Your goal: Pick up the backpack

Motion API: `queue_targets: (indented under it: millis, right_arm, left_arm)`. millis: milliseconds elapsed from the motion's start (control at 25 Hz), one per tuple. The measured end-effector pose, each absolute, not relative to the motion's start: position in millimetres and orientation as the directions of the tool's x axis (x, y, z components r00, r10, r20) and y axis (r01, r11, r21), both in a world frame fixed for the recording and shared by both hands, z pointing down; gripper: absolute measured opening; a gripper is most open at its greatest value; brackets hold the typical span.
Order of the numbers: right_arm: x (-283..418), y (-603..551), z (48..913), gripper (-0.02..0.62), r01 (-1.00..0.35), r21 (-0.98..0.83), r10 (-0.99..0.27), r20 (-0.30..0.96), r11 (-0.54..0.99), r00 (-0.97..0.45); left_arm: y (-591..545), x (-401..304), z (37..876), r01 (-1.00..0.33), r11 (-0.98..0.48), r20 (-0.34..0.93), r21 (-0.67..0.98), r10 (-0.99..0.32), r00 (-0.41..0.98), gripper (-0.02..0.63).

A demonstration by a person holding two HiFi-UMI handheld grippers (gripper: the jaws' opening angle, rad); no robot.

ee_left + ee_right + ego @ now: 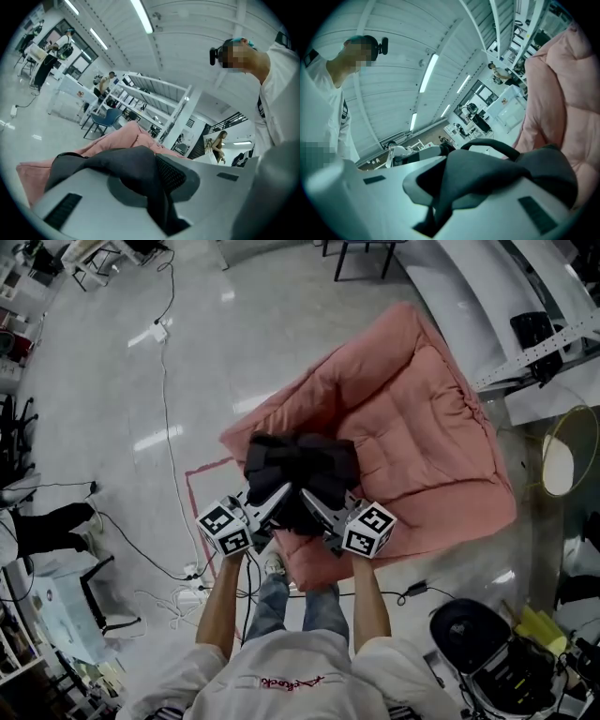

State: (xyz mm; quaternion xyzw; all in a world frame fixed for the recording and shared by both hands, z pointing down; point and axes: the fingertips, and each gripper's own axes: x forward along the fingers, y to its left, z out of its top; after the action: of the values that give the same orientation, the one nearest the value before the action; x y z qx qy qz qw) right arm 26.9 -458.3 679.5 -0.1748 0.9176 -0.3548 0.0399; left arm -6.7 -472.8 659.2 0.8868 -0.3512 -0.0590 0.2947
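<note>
One black backpack [300,465] sat over the near left part of one pink quilt [422,418]. Two grippers were at the quilt's near edge, one left gripper [279,498] and one right gripper [317,505], with two marker cubes [225,528] between them, one apiece. Two bare forearms [220,601] reached toward the quilt. Beyond the quilt, in the left gripper view, stood one blue chair [107,118].
</note>
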Motion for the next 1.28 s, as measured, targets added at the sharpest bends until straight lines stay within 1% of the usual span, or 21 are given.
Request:
queue_targets:
  millis: [200,360,600,840,1040,1280]
  right_arm:
    - [20,-444,644,0.048,-0.306,-0.657,-0.363,0.051,0.690,-0.930]
    - [22,-438,603,0.048,-0.337,-0.636,-0.401,0.046,0.694,-0.915]
    - [45,-446,518,0.046,-0.401,-0.559,-0.478,0.009,0.726,-0.878]
    - [48,-419,463,0.046,-0.458,-0.518,-0.545,-0.020,0.723,-0.838]
    - [28,-382,442,0.046,-0.487,-0.515,-0.583,-0.031,0.705,-0.812]
    - [6,-336,448,0.046,-0.494,-0.543,-0.601,-0.025,0.679,-0.799]
  left_arm:
    - [-458,-17,623,-0.605,-0.532,0.071,0.593,-0.714,0.697,0.052]
    - [-446,-17,584,-0.593,-0.528,0.033,0.608,-0.730,0.683,0.052]
    - [-453,4,499,-0.550,-0.614,-0.078,0.565,-0.704,0.706,0.052]
    - [-426,6,443,-0.539,-0.682,-0.126,0.494,-0.670,0.732,0.052]
    - [-387,-15,423,-0.542,-0.702,-0.144,0.462,-0.662,0.736,0.052]
    - [-342,-37,431,-0.547,-0.687,-0.135,0.478,-0.673,0.728,0.052]
